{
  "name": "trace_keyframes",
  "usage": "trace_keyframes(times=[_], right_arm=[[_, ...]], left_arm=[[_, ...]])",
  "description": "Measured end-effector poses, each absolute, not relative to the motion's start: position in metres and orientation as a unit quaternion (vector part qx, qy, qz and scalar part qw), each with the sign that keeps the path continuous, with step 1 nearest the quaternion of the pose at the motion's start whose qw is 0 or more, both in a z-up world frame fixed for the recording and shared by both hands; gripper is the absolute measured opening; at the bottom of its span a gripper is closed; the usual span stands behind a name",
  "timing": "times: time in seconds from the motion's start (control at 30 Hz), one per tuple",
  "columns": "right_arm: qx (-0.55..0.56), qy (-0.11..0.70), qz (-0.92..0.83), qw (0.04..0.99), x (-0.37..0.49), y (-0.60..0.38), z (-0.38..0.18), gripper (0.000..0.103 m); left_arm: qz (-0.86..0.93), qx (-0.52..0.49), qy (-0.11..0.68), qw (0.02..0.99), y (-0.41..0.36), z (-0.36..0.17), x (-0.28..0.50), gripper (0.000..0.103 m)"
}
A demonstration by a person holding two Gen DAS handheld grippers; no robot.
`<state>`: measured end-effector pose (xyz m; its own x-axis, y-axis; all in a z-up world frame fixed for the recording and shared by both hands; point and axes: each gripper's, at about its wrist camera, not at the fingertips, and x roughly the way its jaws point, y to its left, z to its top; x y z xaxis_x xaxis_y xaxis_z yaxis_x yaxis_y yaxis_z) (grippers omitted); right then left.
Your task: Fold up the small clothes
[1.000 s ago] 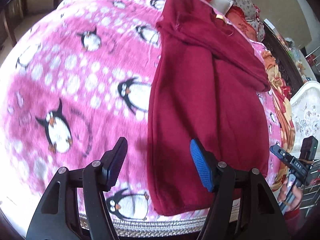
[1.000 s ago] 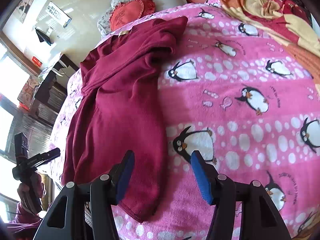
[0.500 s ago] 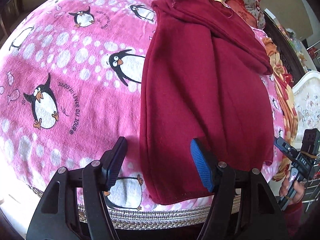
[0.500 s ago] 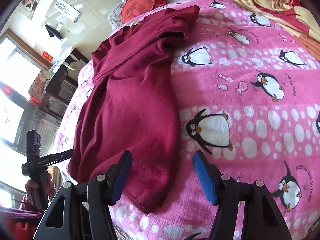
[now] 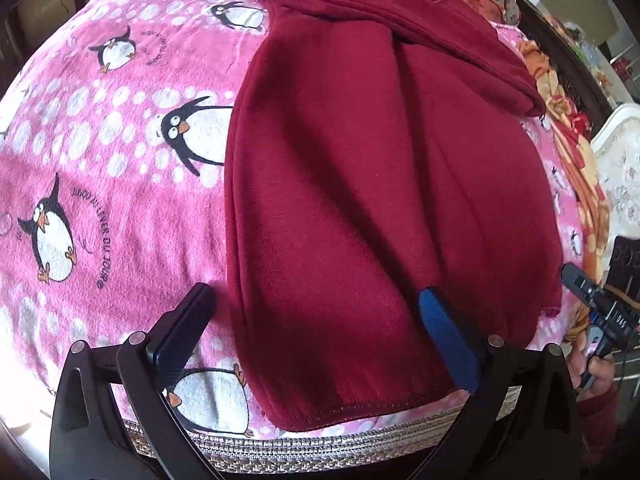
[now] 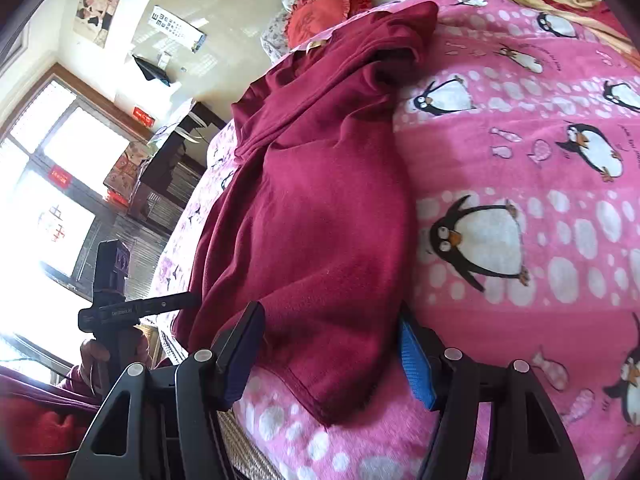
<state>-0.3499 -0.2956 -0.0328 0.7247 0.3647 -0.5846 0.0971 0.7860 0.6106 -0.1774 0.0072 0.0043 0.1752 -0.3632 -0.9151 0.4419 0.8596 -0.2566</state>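
Note:
A dark red garment (image 5: 360, 168) lies lengthwise on a pink penguin blanket (image 5: 100, 152), folded in along its length, its hem near the bed's front edge. My left gripper (image 5: 316, 312) is open and straddles the hem's left corner, low over the cloth. In the right wrist view the same garment (image 6: 320, 200) lies on the blanket (image 6: 540, 184). My right gripper (image 6: 332, 328) is open, its jaws standing either side of the hem's right corner. Neither gripper holds anything.
The bed's braided front edge (image 5: 320, 452) runs just under my left gripper. Pillows (image 6: 328, 8) lie at the head. An orange-red quilt (image 5: 568, 120) lies along the far side. The other gripper shows at the right (image 5: 600, 308) and at the left (image 6: 120, 304).
Both grippers have moved forward and down onto the garment's hem corners, still open. The garment has not moved.

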Motion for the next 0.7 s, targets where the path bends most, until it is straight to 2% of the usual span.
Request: trace_keyframes(times=[0.03, 0.07, 0.1, 0.13, 0.17, 0.2, 0.23, 0.27, 0.4, 0.57, 0.7], right_arm=[[0.316, 0.361, 0.079, 0.874, -0.347, -0.294, -0.033, 0.063], [0.319, 0.358, 0.080, 0.874, -0.344, -0.292, -0.034, 0.058], [0.325, 0.356, 0.078, 0.873, -0.341, -0.292, -0.036, 0.049], [0.329, 0.356, 0.076, 0.871, -0.339, -0.291, -0.038, 0.044], [0.327, 0.357, 0.071, 0.872, -0.337, -0.290, -0.039, 0.033], [0.323, 0.357, 0.066, 0.874, -0.336, -0.290, -0.039, 0.022], [0.321, 0.357, 0.060, 0.875, -0.336, -0.289, -0.038, 0.017], [0.322, 0.355, 0.053, 0.876, -0.337, -0.288, -0.036, 0.015], [0.294, 0.343, 0.031, 0.892, -0.345, -0.279, -0.018, 0.012], [0.275, 0.335, 0.033, 0.901, -0.371, -0.267, 0.010, 0.011], [0.270, 0.354, 0.034, 0.895, -0.388, -0.261, 0.008, 0.011]], left_arm=[[-0.264, 0.039, 0.584, 0.766, 0.006, 0.004, -0.178, 0.102], [-0.265, 0.038, 0.582, 0.768, 0.007, 0.004, -0.178, 0.102], [-0.264, 0.036, 0.580, 0.770, 0.006, 0.004, -0.179, 0.099], [-0.261, 0.036, 0.575, 0.775, 0.008, 0.006, -0.179, 0.088], [-0.258, 0.041, 0.571, 0.778, 0.009, 0.007, -0.180, 0.069], [-0.260, 0.046, 0.566, 0.781, 0.012, 0.009, -0.181, 0.055], [-0.269, 0.042, 0.567, 0.778, 0.015, 0.010, -0.182, 0.032], [-0.283, 0.026, 0.573, 0.769, 0.018, 0.009, -0.180, 0.019], [-0.300, 0.014, 0.575, 0.761, 0.022, 0.011, -0.179, 0.015], [-0.329, 0.015, 0.548, 0.769, 0.034, 0.033, -0.190, 0.014], [-0.326, 0.009, 0.563, 0.759, 0.048, 0.024, -0.192, 0.014]])
